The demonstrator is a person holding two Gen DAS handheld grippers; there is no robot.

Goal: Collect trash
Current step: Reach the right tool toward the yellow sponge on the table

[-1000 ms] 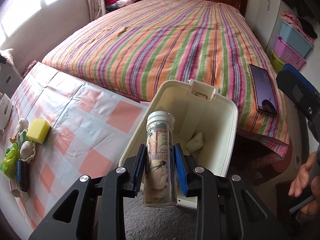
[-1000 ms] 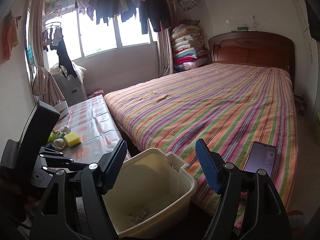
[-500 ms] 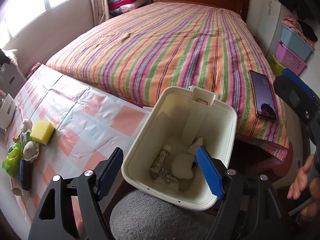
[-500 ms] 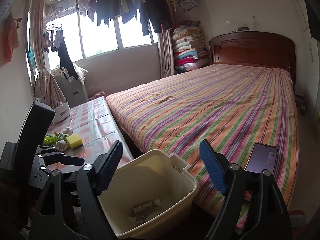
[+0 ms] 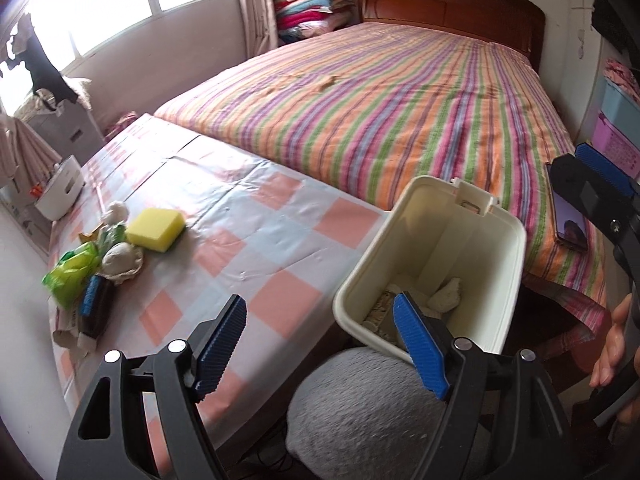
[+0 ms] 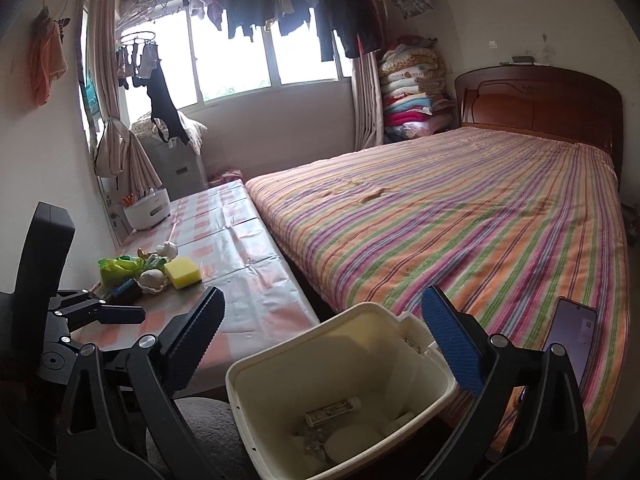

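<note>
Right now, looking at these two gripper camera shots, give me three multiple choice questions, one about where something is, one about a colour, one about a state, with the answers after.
1. Where does the phone lie?
A. on the bed's near corner
B. in the bin
C. on the checked table

2. What colour is the sponge on the table?
A. blue
B. yellow
C. red

3. How is the left gripper?
A. shut on a tube
B. shut on the sponge
C. open and holding nothing

Answers:
1. A, the phone rests on the striped bed cover, right of the bin.
2. B, it is a yellow block beside the green wrapper.
3. C, its blue pads stand wide apart with nothing between them; a printed tube lies in the bin.
</note>
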